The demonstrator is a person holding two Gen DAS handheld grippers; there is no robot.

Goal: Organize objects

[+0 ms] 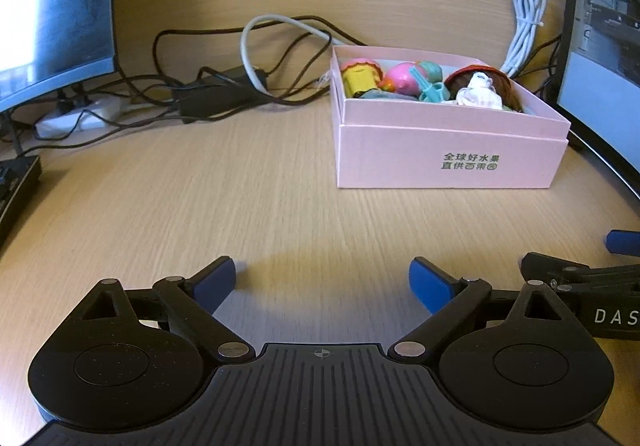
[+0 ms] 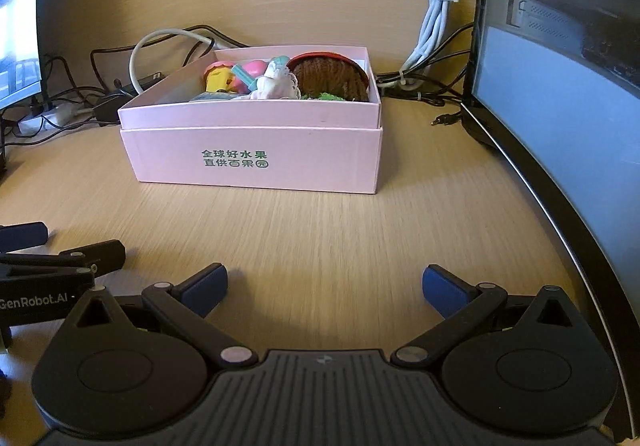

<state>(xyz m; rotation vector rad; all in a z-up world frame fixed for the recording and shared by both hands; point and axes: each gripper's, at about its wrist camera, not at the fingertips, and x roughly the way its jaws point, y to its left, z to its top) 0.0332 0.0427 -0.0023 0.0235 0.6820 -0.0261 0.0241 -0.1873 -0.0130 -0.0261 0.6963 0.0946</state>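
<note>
Toys [image 2: 276, 82] crowd the pink box [image 2: 256, 162] at twelve o'clock; both grippers, left [image 1: 322, 284] and right [image 2: 324, 288], have fingers spread empty; a careless reach could shove the light box across the counter [image 2: 320, 230].

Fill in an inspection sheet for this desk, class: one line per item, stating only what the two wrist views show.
Surface: wooden desk, bare in front of both grippers.
Job's things: pink box, open, holding small toys and a brown knitted piece.
Clutter: nothing seen loose on the desk.
Grippers: left gripper open, empty; right gripper open, empty.
Cables: black cables tangled behind the box; white cable bundled against the back panel.
Surroundings: monitor to the right, another monitor to the left.
</note>
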